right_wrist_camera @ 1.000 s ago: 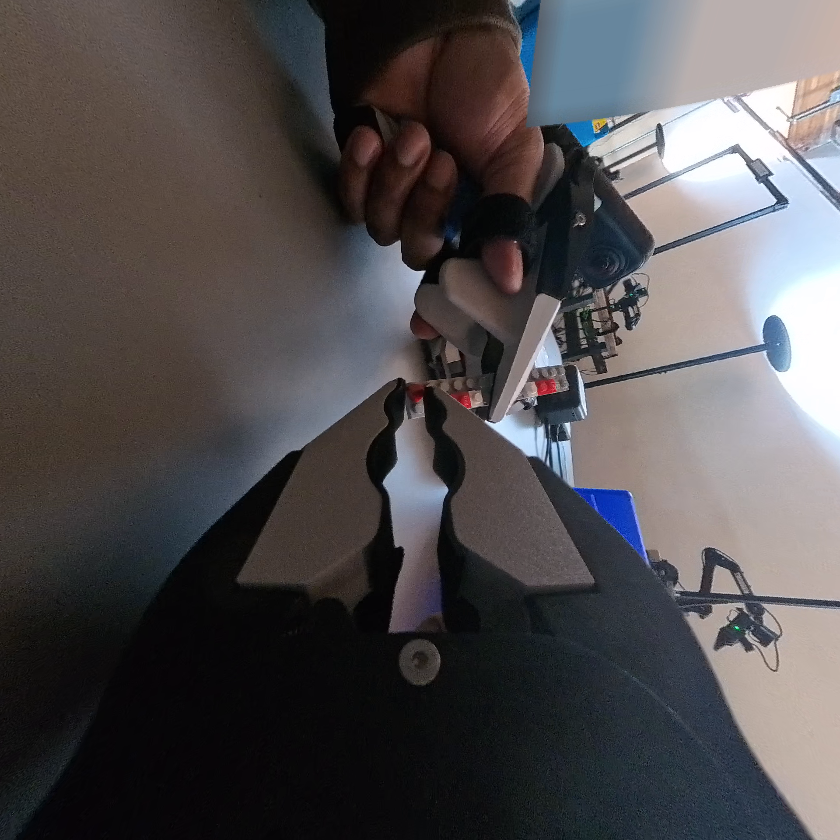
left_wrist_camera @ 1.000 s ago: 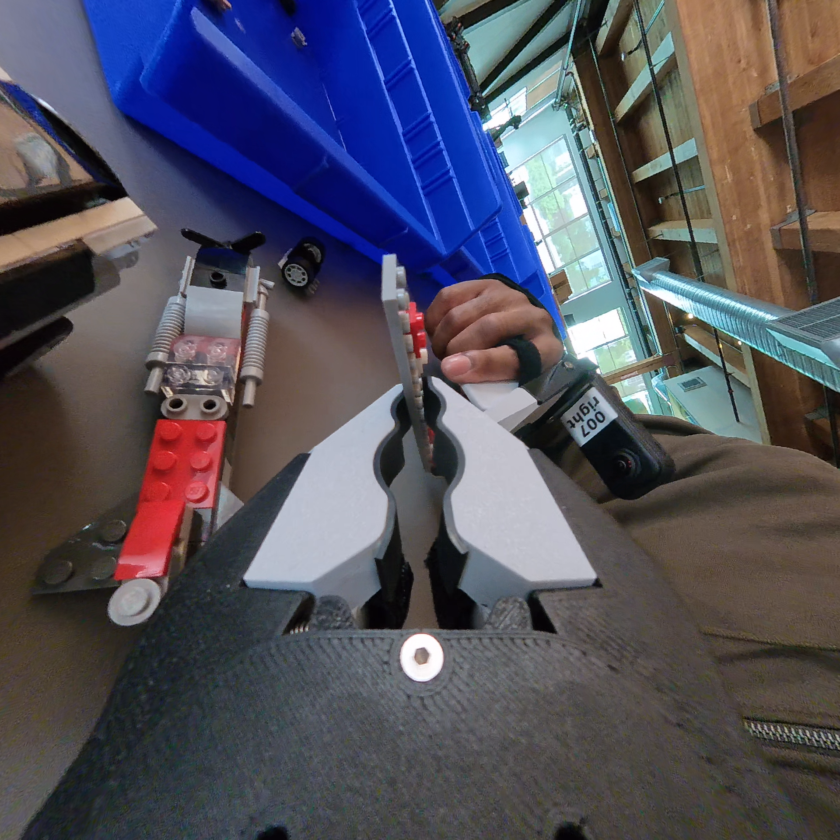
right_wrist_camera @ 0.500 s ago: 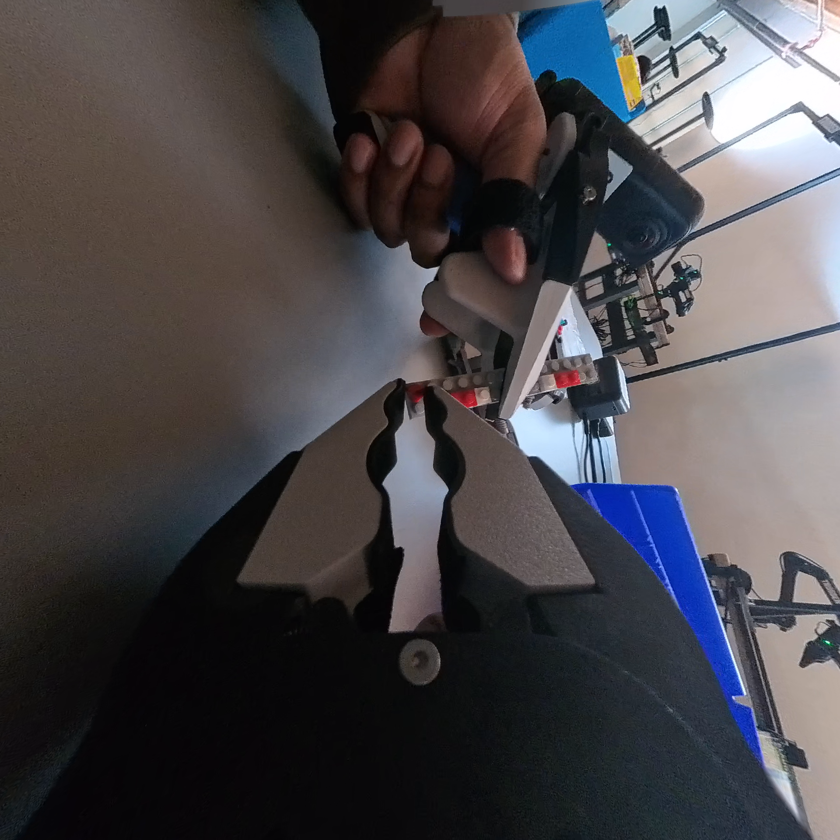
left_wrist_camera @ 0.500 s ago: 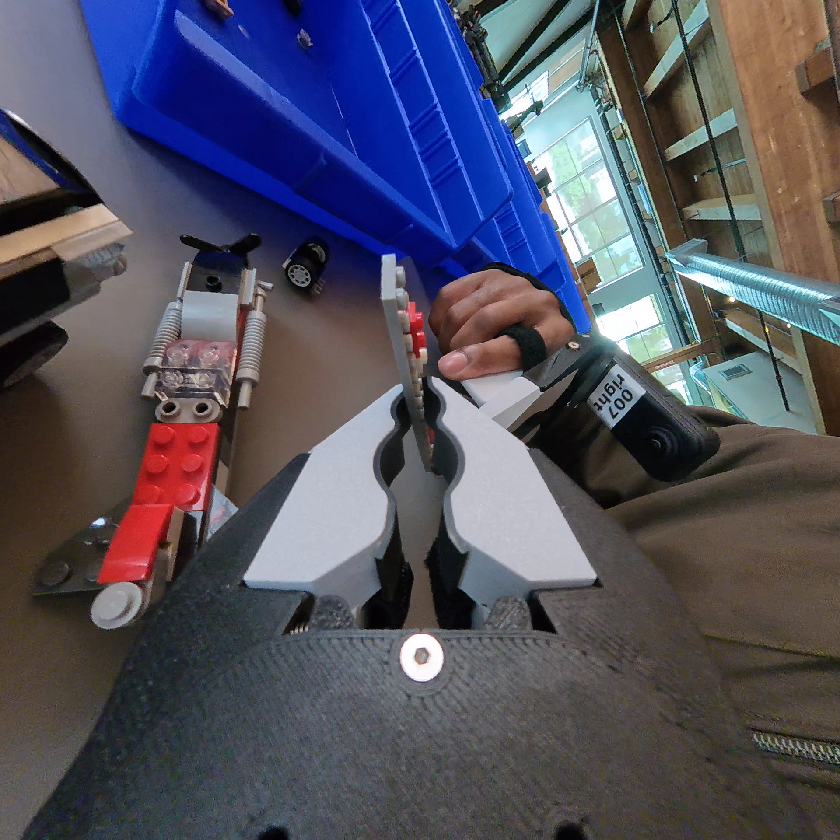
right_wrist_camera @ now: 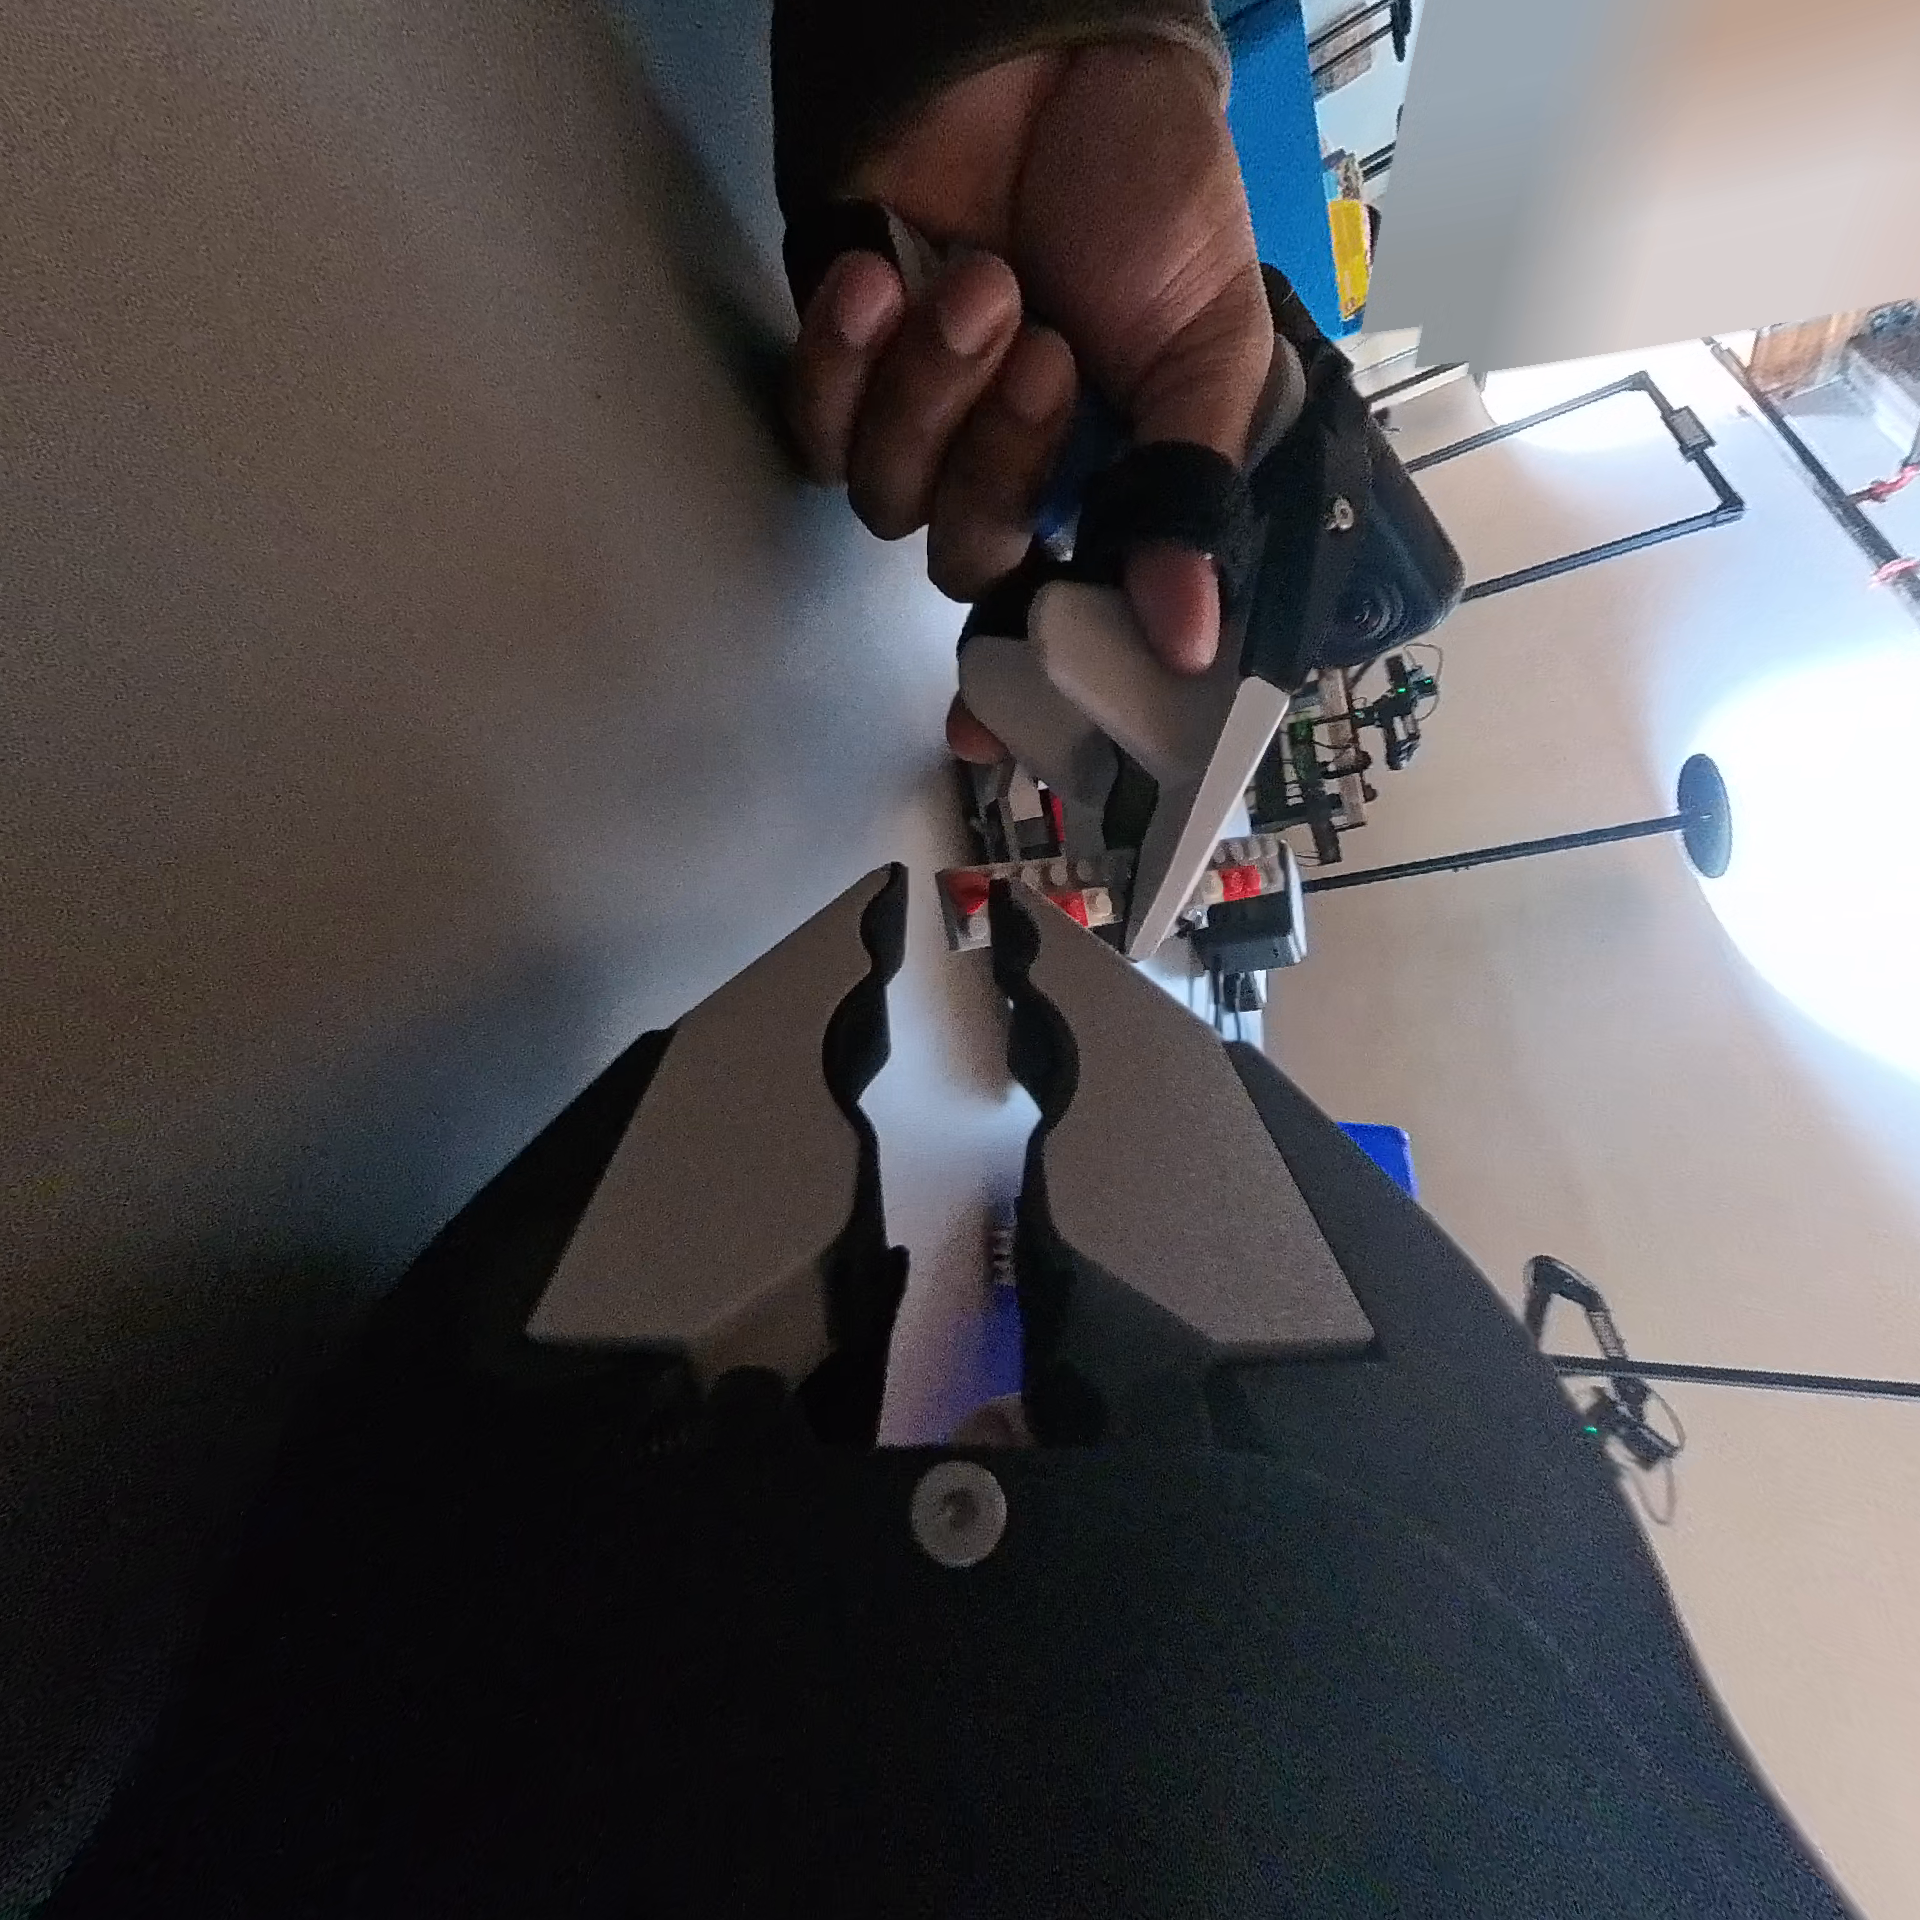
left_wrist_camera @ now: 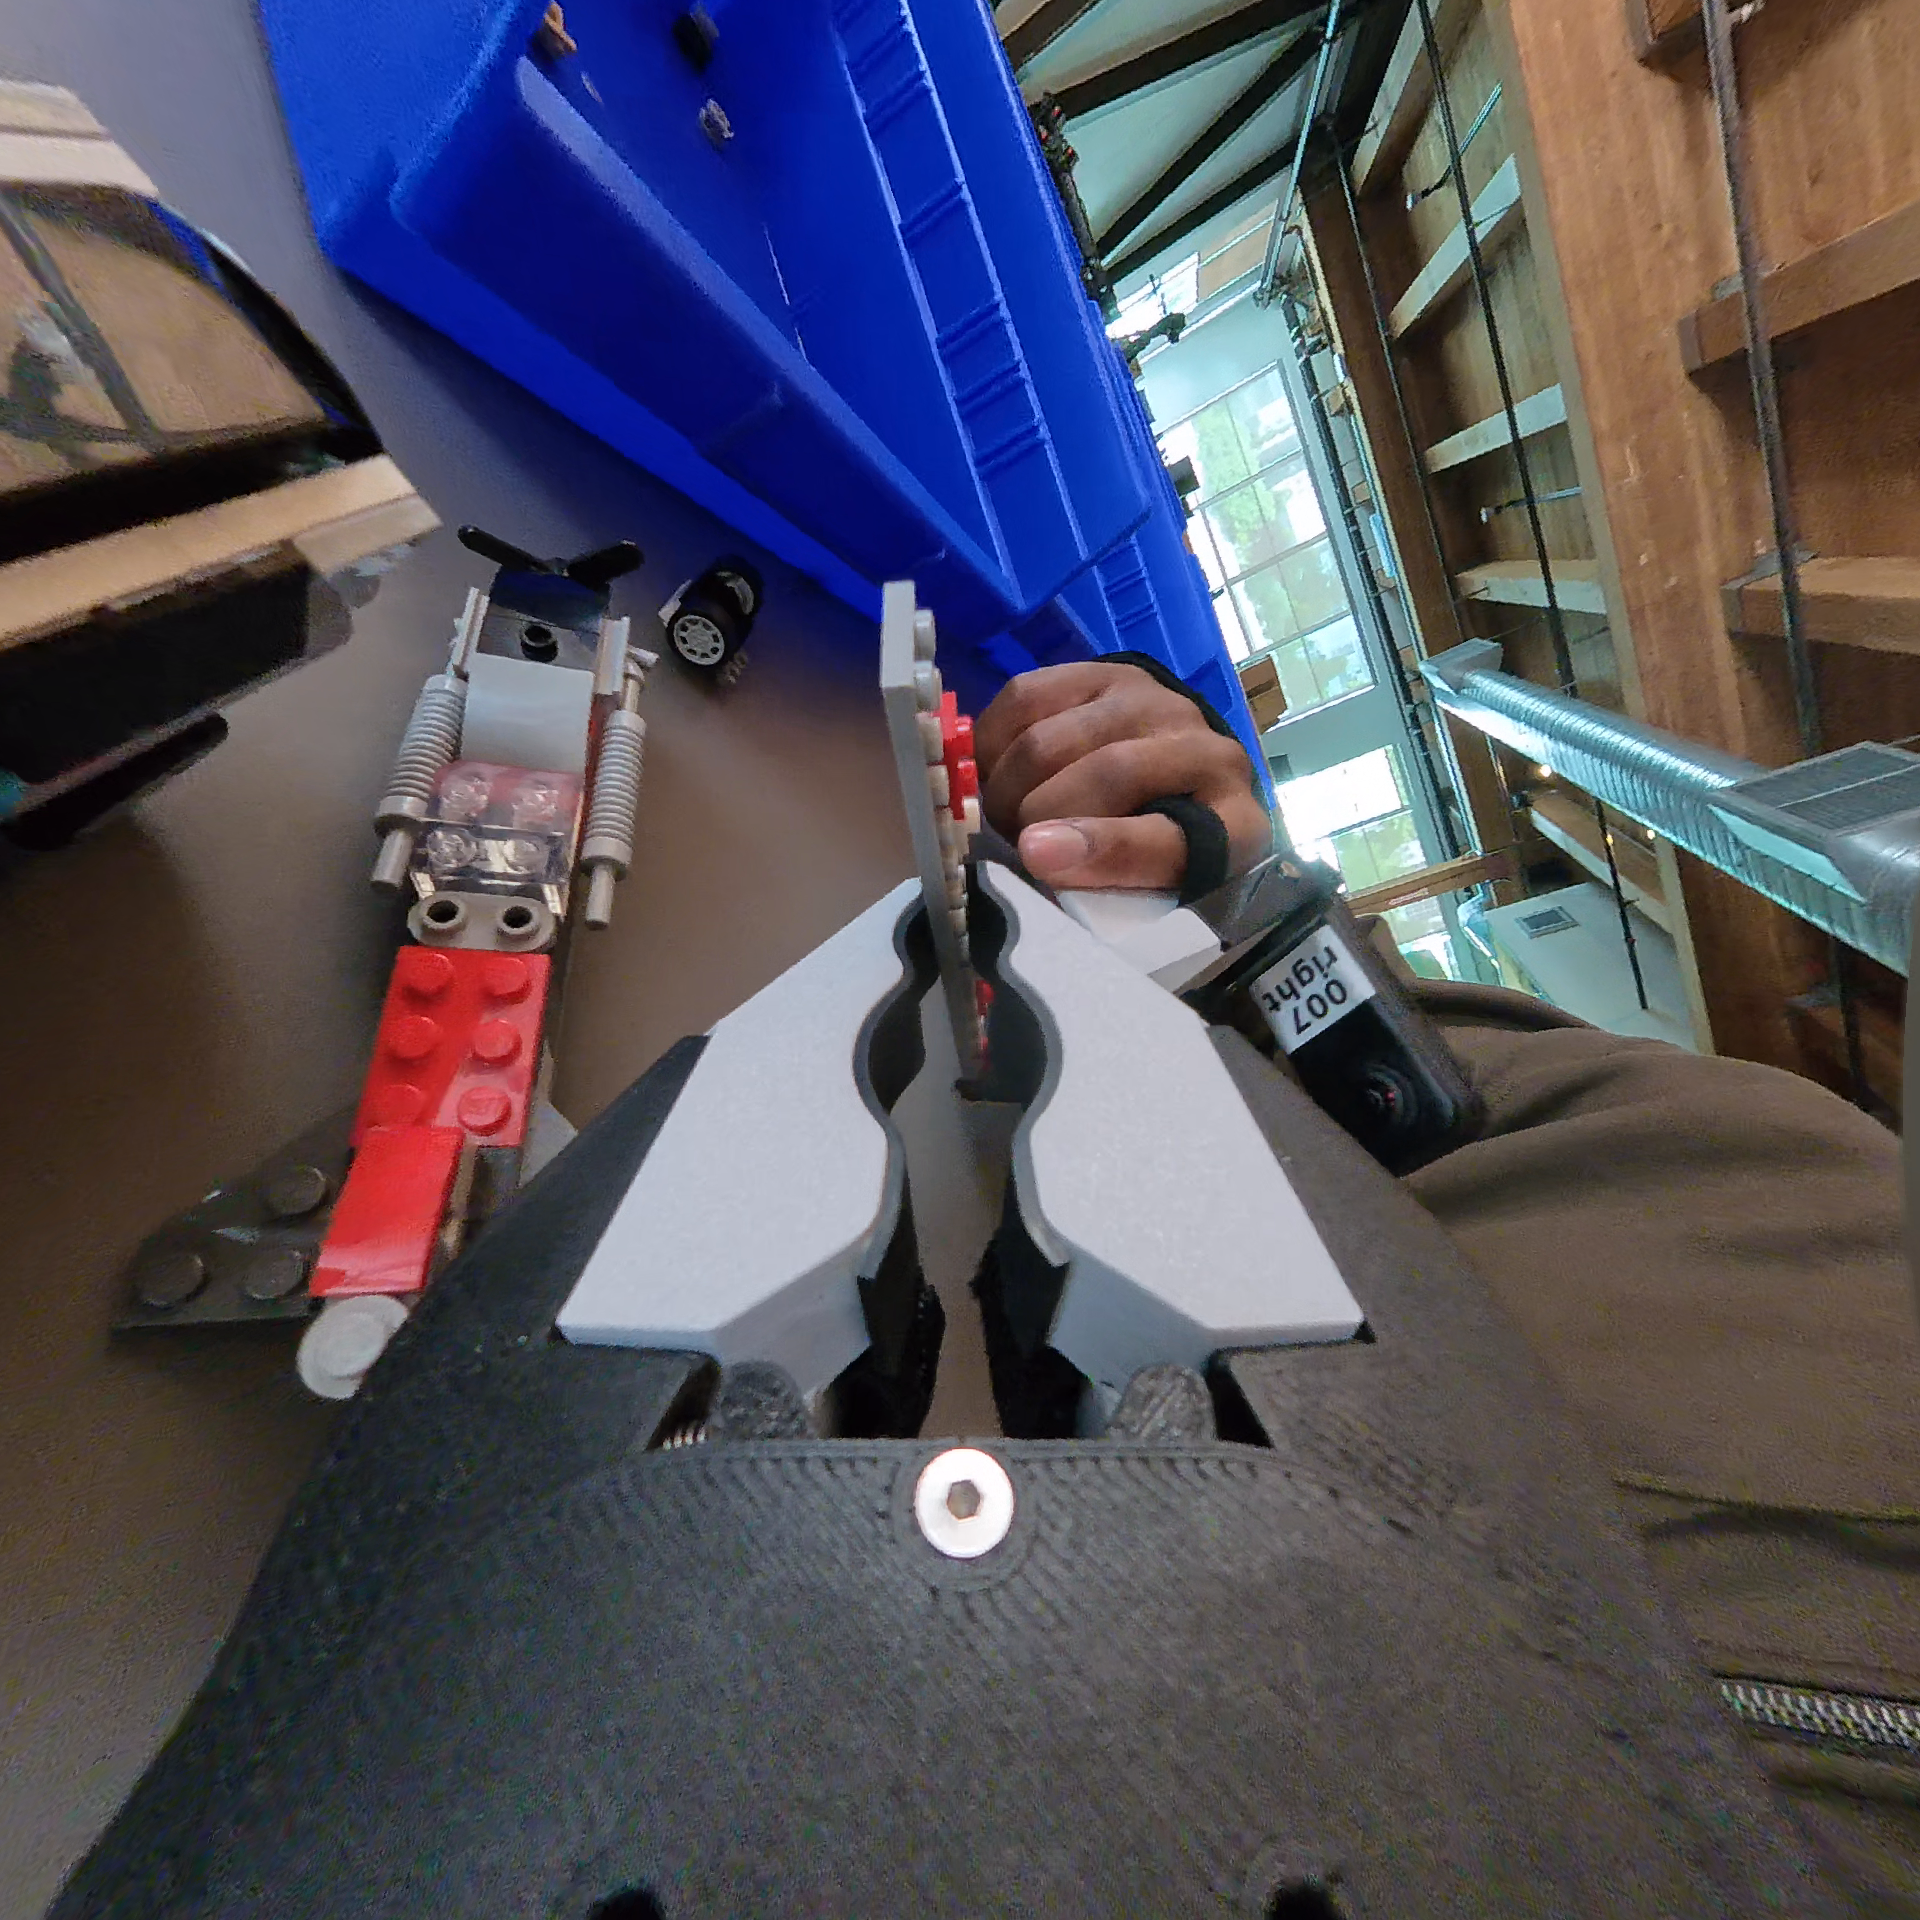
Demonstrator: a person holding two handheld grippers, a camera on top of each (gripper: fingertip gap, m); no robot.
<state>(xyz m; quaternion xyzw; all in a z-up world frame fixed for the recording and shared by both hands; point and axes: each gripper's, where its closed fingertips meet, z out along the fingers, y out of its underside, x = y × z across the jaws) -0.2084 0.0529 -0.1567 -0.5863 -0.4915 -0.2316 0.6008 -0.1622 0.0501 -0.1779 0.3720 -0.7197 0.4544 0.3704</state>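
Far to the left of the left gripper's (left_wrist_camera: 961, 904) jaws, a long brick-built model (left_wrist_camera: 473, 894) lies flat on the dark table (left_wrist_camera: 156, 997), with grey spring-like cylinders along its sides, a clear block in the middle and red plates nearer the camera; a small black wheel (left_wrist_camera: 712, 621) sits just beyond its far end, close to a row of blue bins (left_wrist_camera: 727, 260). Between the jaws themselves stands a thin grey studded plate (left_wrist_camera: 914, 769), on edge and carrying small red and pale pieces on its right face; both fingertips are clamped on its lower part. Just to the right of the plate, the person's hand (left_wrist_camera: 1112, 769) grips the handle of the other tool. In the right wrist view, the right gripper (right_wrist_camera: 948, 891) has its jaws apart, with the end of the same plate (right_wrist_camera: 966, 912) in front of the gap, beside the right fingertip (right_wrist_camera: 1006, 904) and apart from the left one.
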